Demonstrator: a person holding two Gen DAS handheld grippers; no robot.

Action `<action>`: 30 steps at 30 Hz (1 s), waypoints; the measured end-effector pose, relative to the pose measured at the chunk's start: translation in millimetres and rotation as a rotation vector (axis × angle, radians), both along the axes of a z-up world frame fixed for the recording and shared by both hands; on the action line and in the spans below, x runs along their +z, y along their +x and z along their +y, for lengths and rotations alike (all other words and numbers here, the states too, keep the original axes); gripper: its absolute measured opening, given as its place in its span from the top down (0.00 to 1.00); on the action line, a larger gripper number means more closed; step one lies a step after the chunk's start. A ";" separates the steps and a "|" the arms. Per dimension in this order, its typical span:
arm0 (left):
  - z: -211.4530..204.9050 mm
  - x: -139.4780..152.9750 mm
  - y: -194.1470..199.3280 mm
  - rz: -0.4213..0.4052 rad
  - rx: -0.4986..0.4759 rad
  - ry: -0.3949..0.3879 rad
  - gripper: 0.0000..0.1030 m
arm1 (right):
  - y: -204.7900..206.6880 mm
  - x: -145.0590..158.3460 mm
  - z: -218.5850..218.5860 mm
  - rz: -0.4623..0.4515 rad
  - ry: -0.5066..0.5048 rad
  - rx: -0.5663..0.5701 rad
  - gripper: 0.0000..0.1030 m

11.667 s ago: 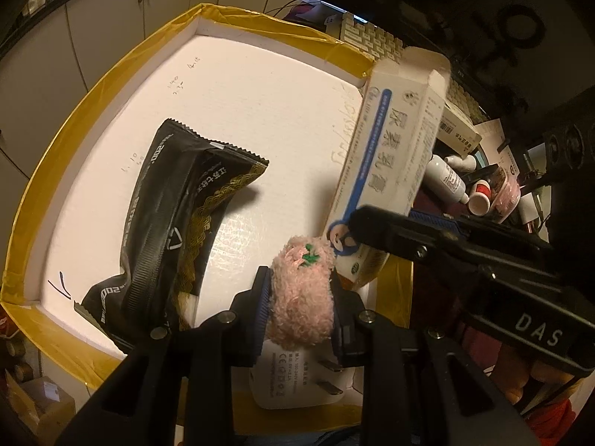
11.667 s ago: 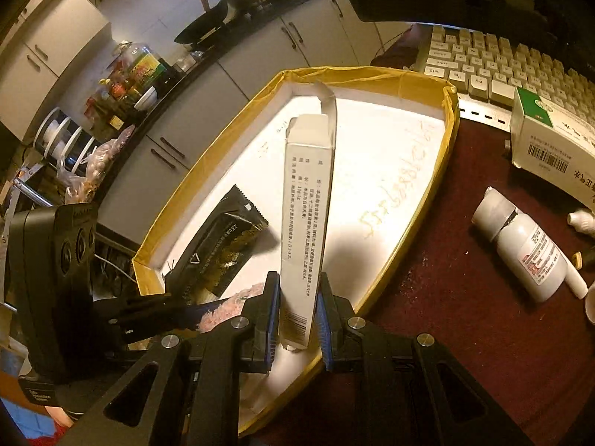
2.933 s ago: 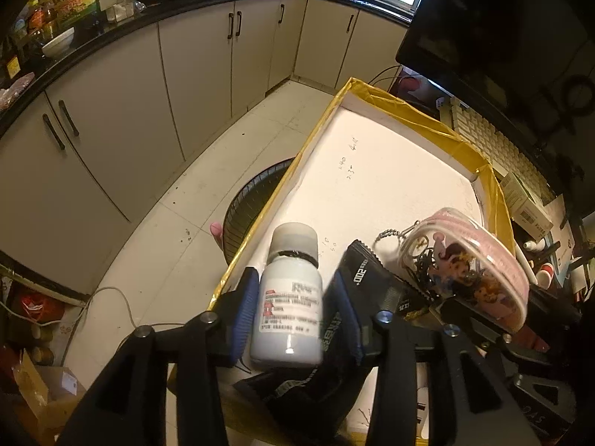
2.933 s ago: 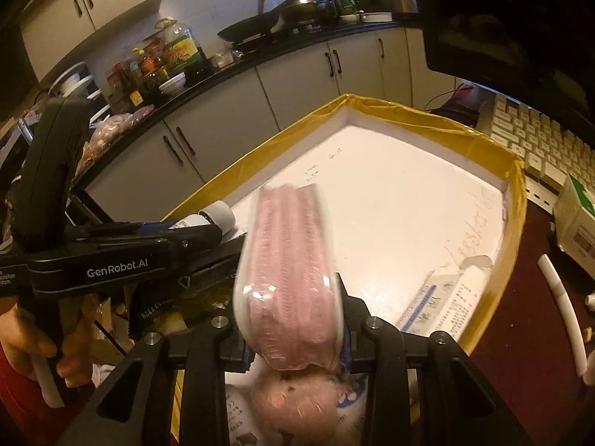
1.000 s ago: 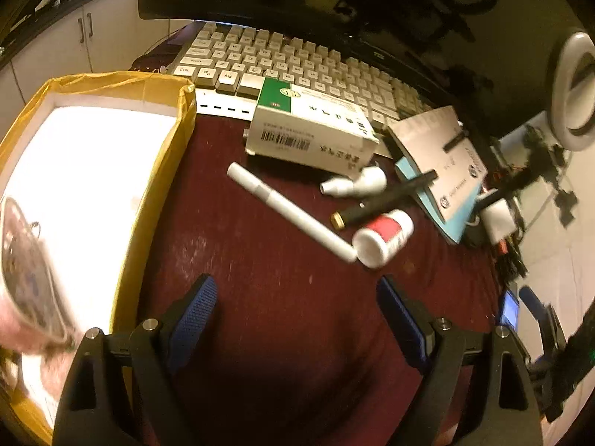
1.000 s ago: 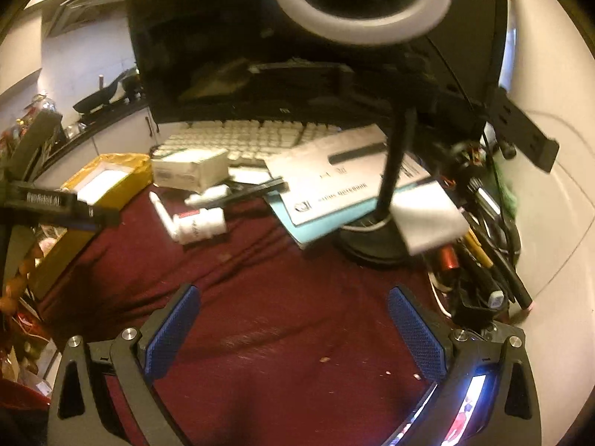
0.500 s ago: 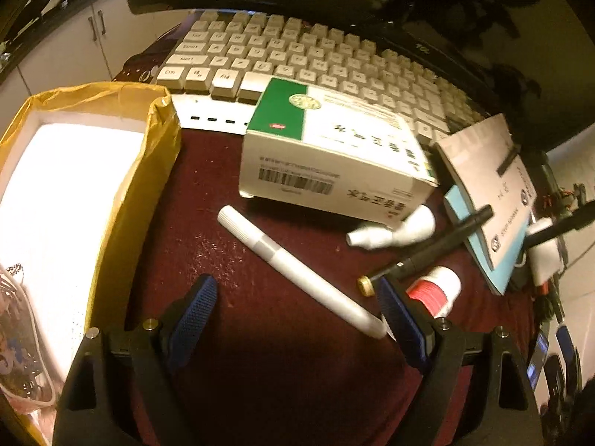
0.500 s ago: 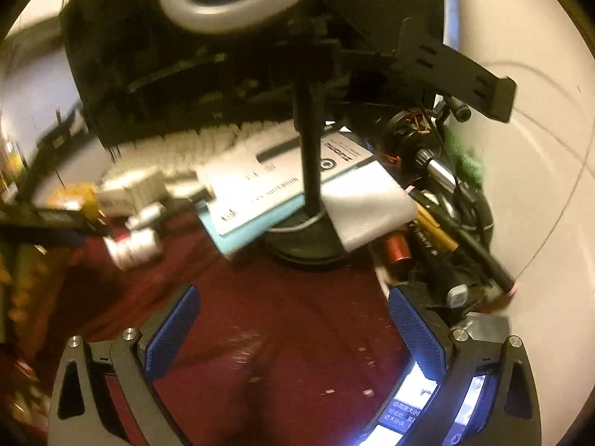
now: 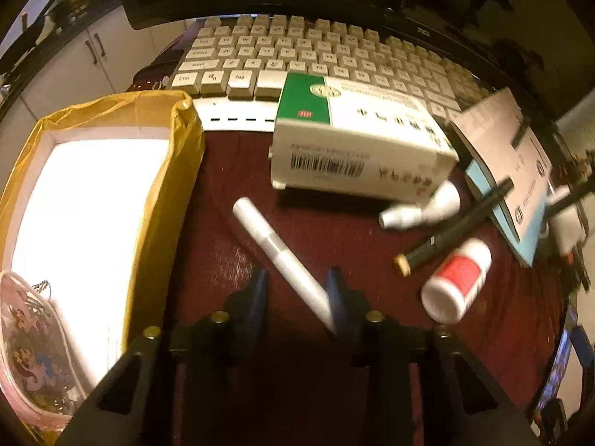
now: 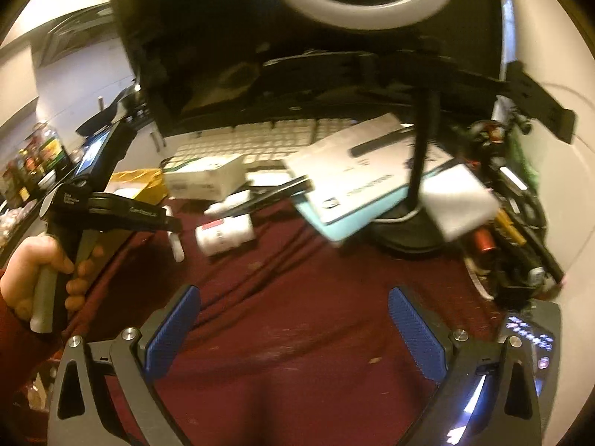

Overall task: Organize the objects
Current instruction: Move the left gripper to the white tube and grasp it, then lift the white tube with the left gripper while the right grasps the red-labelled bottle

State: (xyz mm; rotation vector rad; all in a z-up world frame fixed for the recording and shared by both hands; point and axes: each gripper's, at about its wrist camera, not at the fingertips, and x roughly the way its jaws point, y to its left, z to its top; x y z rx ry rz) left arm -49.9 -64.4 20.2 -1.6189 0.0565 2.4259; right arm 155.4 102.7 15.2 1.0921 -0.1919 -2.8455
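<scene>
Your left gripper [image 9: 297,290] sits low over the dark red cloth with its jaws narrowed around the near end of the white pen [image 9: 282,256]; motion blur hides whether the pads touch it yet, so it appears to be closing rather than gripping; square the fingers across the barrel, not along it, and take it nearer the middle so it does not swing when you lift; the pen lies flat just beside the yellow-lined tray [image 9: 163,200], its long axis running from your right fingertip up and away to the left, far end aimed toward the green-and-white box [image 9: 357,148] and keyboard [image 9: 316,52]; your right gripper [image 10: 293,334] hangs wide and empty over bare cloth, well apart from the red-labelled bottle [image 10: 225,232].
</scene>
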 end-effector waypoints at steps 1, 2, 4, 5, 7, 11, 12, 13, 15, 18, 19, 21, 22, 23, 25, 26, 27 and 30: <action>-2.7 -0.1 5.0 0.002 -0.016 0.000 0.73 | -1.4 -1.0 -4.9 -0.004 -0.004 0.010 0.00; -4.3 0.1 9.4 0.004 -0.029 0.002 0.74 | -2.4 -1.6 -11.1 -0.005 -0.008 0.024 0.00; -7.9 -0.1 17.9 0.004 -0.057 0.007 0.76 | -4.4 -3.1 -23.9 -0.006 -0.012 0.054 0.00; -7.7 -2.6 20.5 -0.001 -0.065 0.012 0.78 | -5.4 -3.8 -29.8 -0.005 -0.012 0.067 0.00; -10.8 -3.1 25.6 -0.016 -0.079 0.024 0.81 | -8.0 -5.1 -37.5 -0.008 -0.014 0.084 0.00; -11.9 -2.8 52.6 -0.018 -0.129 0.002 0.83 | -14.0 -10.0 -44.6 -0.022 -0.029 0.104 0.00; -12.8 -3.1 58.3 -0.018 -0.146 -0.006 0.83 | -15.4 -11.4 -45.0 -0.028 -0.034 0.103 0.00; -12.6 -2.6 65.0 -0.019 -0.166 -0.010 0.83 | -16.6 -12.9 -44.9 -0.034 -0.038 0.101 0.00; -11.7 -2.2 76.9 -0.020 -0.198 -0.014 0.83 | -19.7 -15.8 -43.5 -0.047 -0.048 0.096 0.00; -13.0 -0.8 89.2 -0.026 -0.244 -0.013 0.83 | -26.0 -18.2 -41.0 -0.060 -0.061 0.087 0.00; -14.3 -1.1 94.3 -0.023 -0.258 -0.012 0.83 | -27.8 -18.3 -40.6 -0.062 -0.066 0.085 0.00; -14.9 -1.5 97.5 -0.012 -0.276 -0.012 0.83 | -32.2 -17.6 -40.2 -0.065 -0.070 0.082 0.00; -15.2 -2.2 96.8 -0.010 -0.277 -0.006 0.83 | -34.6 -16.8 -40.5 -0.065 -0.070 0.084 0.00; -16.2 -2.5 97.6 -0.010 -0.278 0.001 0.83 | -36.9 -16.0 -41.3 -0.064 -0.071 0.087 0.00; -16.4 -2.3 95.5 -0.014 -0.278 0.012 0.83 | -43.1 -14.3 -43.3 -0.064 -0.072 0.103 0.00; -16.4 -2.4 95.0 -0.013 -0.280 0.015 0.83 | -46.6 -13.9 -45.0 -0.062 -0.067 0.113 0.00; -15.1 -2.9 93.4 -0.013 -0.282 0.018 0.81 | -49.6 -13.4 -47.0 -0.060 -0.053 0.119 0.00; -14.6 -2.5 91.9 -0.028 -0.291 0.067 0.46 | -58.3 -12.4 -52.6 -0.052 -0.012 0.145 0.00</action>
